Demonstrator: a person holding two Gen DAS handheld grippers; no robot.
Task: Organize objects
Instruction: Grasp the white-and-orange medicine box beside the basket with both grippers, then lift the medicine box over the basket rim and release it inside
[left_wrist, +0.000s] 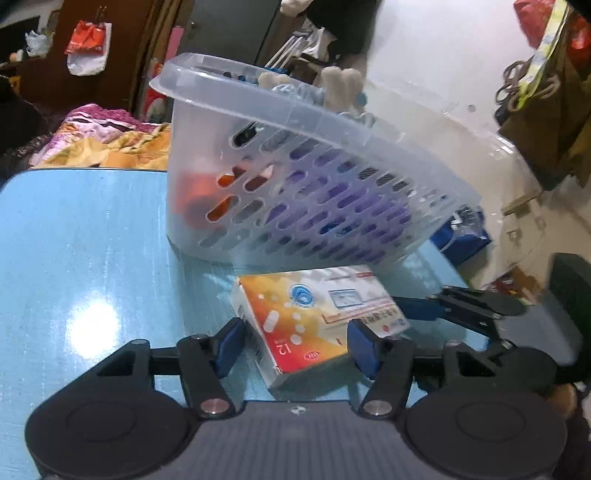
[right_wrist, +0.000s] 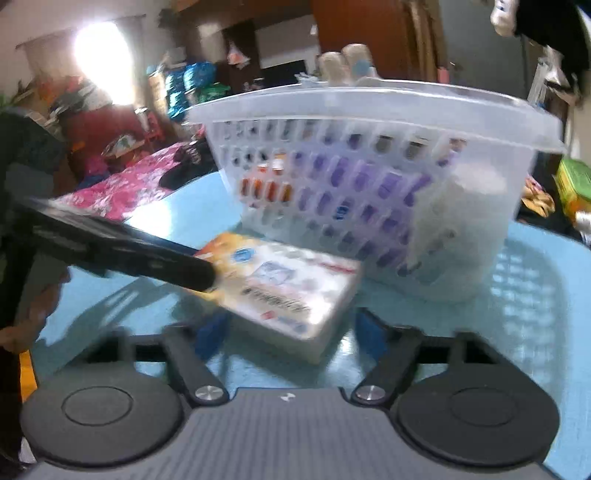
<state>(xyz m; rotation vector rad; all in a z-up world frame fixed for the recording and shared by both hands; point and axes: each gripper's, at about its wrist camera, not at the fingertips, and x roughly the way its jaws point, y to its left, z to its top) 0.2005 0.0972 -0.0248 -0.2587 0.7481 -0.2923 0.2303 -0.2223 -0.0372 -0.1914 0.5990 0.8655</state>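
An orange and white medicine box (left_wrist: 314, 317) lies flat on the blue table (left_wrist: 92, 240), just in front of a clear perforated basket (left_wrist: 295, 184) holding several items. My left gripper (left_wrist: 295, 343) is open, its blue pads on either side of the box's near end, not closed on it. In the right wrist view the same box (right_wrist: 291, 291) lies before the basket (right_wrist: 369, 177). My right gripper (right_wrist: 291, 332) is open around the box's near corner. The left gripper's finger (right_wrist: 147, 254) reaches in over the box from the left.
A floral bedspread (left_wrist: 103, 136) lies beyond the table's far edge. A blue bag (left_wrist: 461, 236) sits past the table's right side, below a white wall. The table's right edge is close to the basket.
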